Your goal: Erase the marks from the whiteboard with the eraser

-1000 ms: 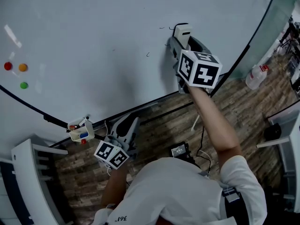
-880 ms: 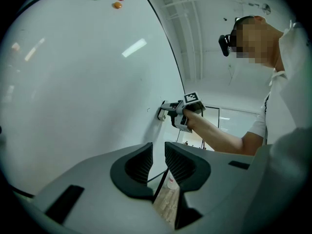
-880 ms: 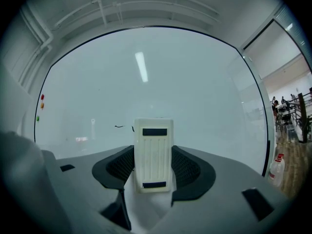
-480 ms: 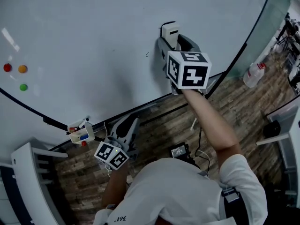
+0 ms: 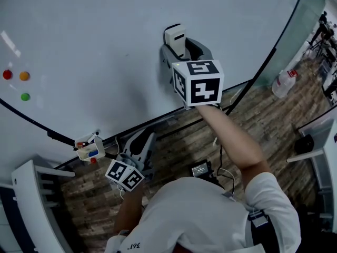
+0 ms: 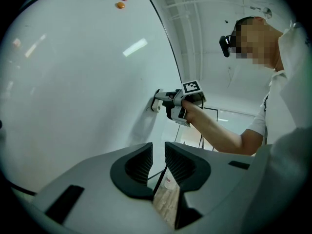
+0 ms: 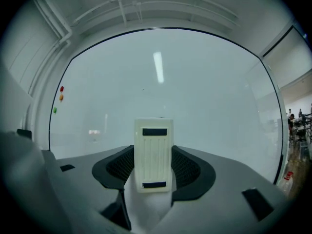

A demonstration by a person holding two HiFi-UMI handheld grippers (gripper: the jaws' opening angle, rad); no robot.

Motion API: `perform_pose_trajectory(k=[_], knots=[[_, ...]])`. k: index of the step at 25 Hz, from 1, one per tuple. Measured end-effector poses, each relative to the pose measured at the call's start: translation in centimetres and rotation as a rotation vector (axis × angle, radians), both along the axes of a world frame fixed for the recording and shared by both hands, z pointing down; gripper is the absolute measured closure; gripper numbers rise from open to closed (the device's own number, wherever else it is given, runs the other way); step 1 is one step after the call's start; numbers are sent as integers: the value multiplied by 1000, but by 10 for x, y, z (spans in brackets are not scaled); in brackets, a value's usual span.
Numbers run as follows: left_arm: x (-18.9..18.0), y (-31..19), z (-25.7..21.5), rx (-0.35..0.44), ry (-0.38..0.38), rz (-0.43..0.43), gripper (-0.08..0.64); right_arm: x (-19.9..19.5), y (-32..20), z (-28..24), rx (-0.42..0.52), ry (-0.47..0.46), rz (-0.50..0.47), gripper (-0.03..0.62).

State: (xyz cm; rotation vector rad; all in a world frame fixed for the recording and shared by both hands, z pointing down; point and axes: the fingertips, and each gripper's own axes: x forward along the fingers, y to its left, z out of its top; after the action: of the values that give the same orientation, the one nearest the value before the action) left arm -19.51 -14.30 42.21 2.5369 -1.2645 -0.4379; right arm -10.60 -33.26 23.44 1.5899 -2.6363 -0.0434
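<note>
Nearest the camera, the left tongs (image 5: 143,141) hang low by the person's side, over the wooden floor (image 5: 189,141) and below the board's bottom edge. In the left gripper view their two jaws stand a narrow gap apart with nothing between them; only floor and the board's edge show through the gap.

Farther out, the person's right arm (image 5: 231,136) reaches up and forward to the right tongs (image 5: 178,45). These are clamped on the eraser (image 5: 175,36), a pale rectangular block with ribbed lines and two dark slots on its back. The right gripper view shows a jaw pad pressed to each side of it. The eraser's far face meets the whiteboard (image 5: 95,30) in the board's lower middle part, as seen from the head view.

Along the board's lower edge to the left, a small holder (image 5: 88,148) with coloured pens hangs beside the frame. Far off at the board's left end sit three round magnets: red (image 5: 7,74), orange (image 5: 23,76) and green (image 5: 25,96). Beyond the board's right end, a plastic bottle (image 5: 284,83) stands on the floor.
</note>
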Motion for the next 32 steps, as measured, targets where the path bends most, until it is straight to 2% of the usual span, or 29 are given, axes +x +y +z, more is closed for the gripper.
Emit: perform_pose_trajectory(k=[7,22,29,32], knots=[[-5,9,1,1,-2,-22,478,-50,24,10,19,44,-117,339],[-30,35,7,-27,-6,-110,479,-130,64,39,25,146,-333,339],[-44,47,11,-39,3,-165,477,-153,94,42,73,201,-413,339],[-46,53,16,-51,7,-182,479,-164,102,53,59,219,-438,339]])
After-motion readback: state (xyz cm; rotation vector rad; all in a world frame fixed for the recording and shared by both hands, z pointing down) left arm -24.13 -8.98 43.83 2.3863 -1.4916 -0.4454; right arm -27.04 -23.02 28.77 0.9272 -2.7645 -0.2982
